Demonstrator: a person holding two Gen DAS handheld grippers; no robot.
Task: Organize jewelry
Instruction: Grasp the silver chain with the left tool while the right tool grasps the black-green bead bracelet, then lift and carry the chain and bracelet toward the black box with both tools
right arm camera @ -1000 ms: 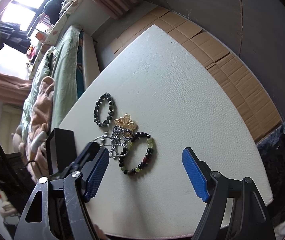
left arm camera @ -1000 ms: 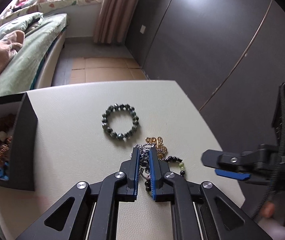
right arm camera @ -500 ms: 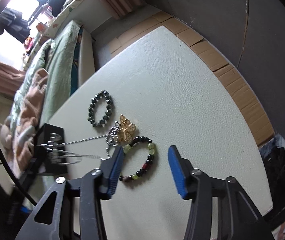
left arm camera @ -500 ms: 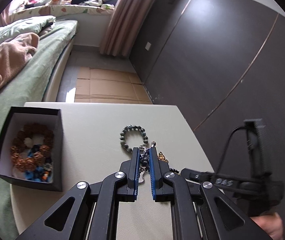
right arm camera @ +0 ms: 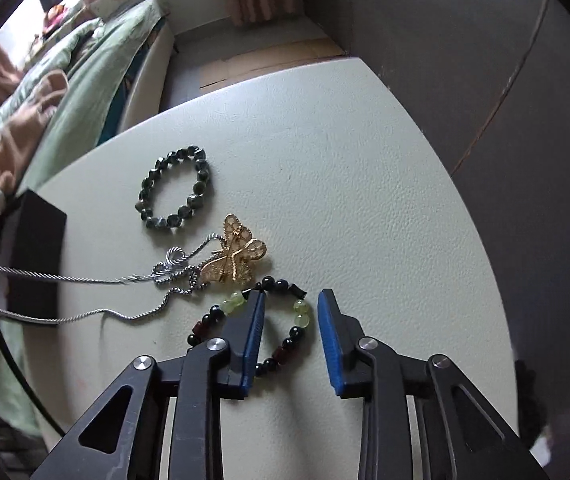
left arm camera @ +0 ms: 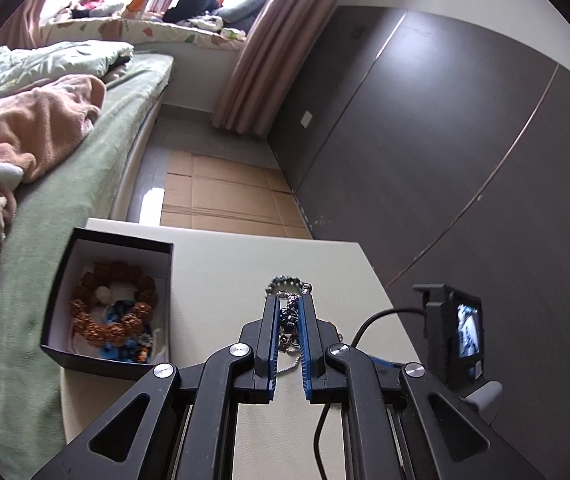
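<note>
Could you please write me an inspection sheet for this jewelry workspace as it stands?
Surface: pale textured table, bare at its far side.
Job's things: dark green bead bracelet, gold butterfly brooch and black-and-green bead bracelet lie on the table; silver chain stretches taut toward the black box, which holds brown and blue beads.
Clutter: nothing seen.
Grippers: left claw shut on a beaded silver piece; right claw has just been closing, one finger inside the black-and-green bracelet, the other outside, pads not yet pressing.
Cables: black cable runs to the right gripper.
Surroundings: bed, curtain, dark wardrobe.
</note>
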